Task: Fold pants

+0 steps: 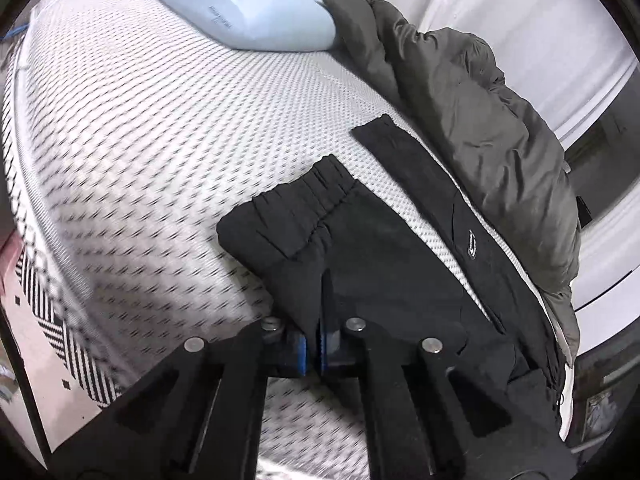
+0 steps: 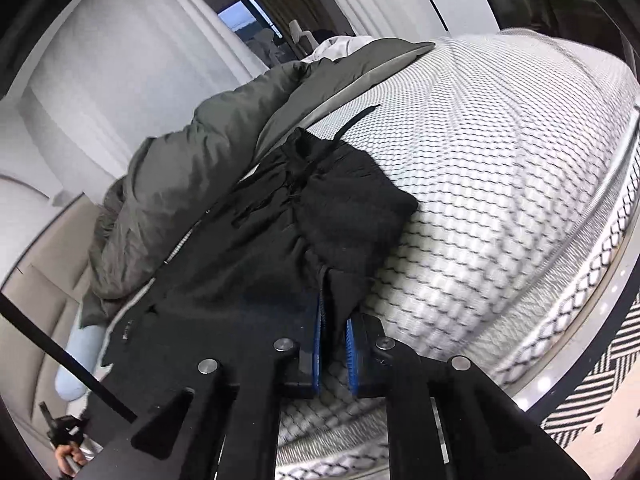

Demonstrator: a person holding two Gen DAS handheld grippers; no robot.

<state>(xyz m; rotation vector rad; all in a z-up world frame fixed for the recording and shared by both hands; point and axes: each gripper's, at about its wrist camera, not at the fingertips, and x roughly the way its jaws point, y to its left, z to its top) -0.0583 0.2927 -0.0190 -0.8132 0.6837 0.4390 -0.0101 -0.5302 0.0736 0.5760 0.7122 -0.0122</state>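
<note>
Black pants (image 1: 380,248) lie on a white patterned mattress (image 1: 160,120), partly folded, with the elastic waistband (image 1: 308,188) on top, away from me. One leg (image 1: 420,160) stretches along the mattress toward the far right. My left gripper (image 1: 323,280) is shut on the near edge of the pants, its blue pads pressed together on the fabric. In the right wrist view the pants (image 2: 260,248) are bunched, with a drawstring (image 2: 352,120) trailing off. There my right gripper (image 2: 334,280) is shut on a ridge of the black fabric at the pants' near right edge.
A grey-green puffer jacket (image 1: 480,92) (image 2: 192,152) lies heaped along the mattress's wall side, touching the pants. A pale blue pillow (image 1: 240,4) sits at the head end. A black-and-white rug (image 1: 60,340) (image 2: 600,392) covers the floor beside the bed. A hand (image 2: 66,460) shows at the lower left.
</note>
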